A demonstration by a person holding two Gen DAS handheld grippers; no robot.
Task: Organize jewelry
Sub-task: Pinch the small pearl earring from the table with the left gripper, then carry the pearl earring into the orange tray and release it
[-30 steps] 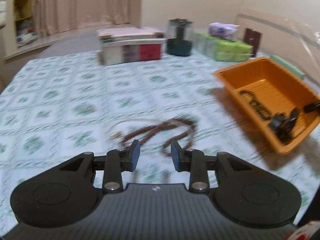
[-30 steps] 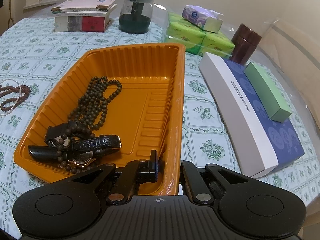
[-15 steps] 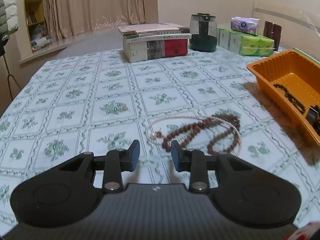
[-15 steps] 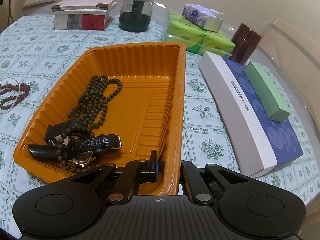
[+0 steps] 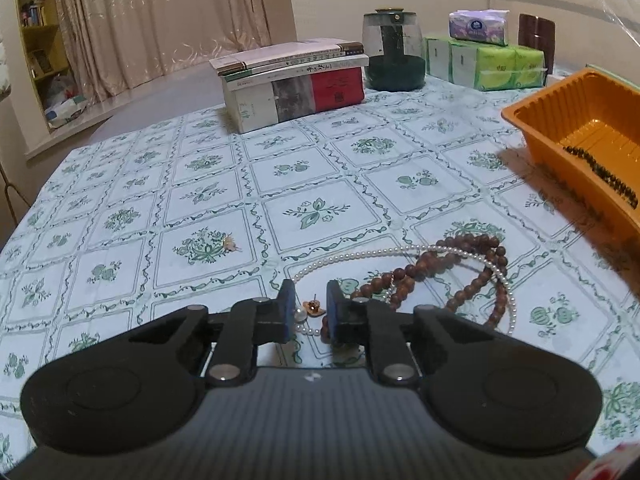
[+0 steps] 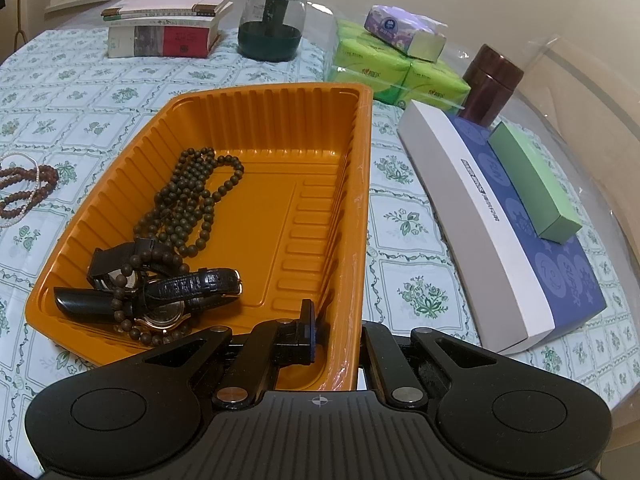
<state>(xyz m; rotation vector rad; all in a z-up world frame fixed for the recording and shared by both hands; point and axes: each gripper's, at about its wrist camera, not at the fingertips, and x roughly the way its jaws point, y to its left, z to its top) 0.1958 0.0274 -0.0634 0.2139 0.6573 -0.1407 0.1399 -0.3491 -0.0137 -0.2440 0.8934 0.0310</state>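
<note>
Step in hand: picking loose jewelry off the table to move it into the orange tray [image 6: 224,120]; the left gripper [image 5: 311,308] is set over a small gold-coloured earring [image 5: 313,306] at the near end of the pile.
Left jaws: they have just been closing and now stand narrow, with a gap on each side of the earring; the pads do not appear to press on it yet, so nothing is held.
Between the left jaws: the earring, a single pearl-like bead just beside the left pad, and a loop of the pearl strand [image 5: 360,255] passing below.
Right of the left jaws: the brown bead necklace [image 5: 452,272], tangled with the pearl strand, its near end touching the right pad's outer side.
Right gripper [image 6: 336,336]: jaws pinched on the near long wall of the tray, one finger [image 6: 306,332] inside, the other outside and hidden by the wall; it steadies the tray.
Ahead of the right jaws: dark beads [image 6: 192,196] and watches [image 6: 168,288] already lie in the tray.
Next move, as I judge it: finish closing on the earring alone, keeping the pearl strand out of the pinch, then lift and carry it to the tray.
Risk: the earring is tiny and may slip or drag the strand along.
</note>
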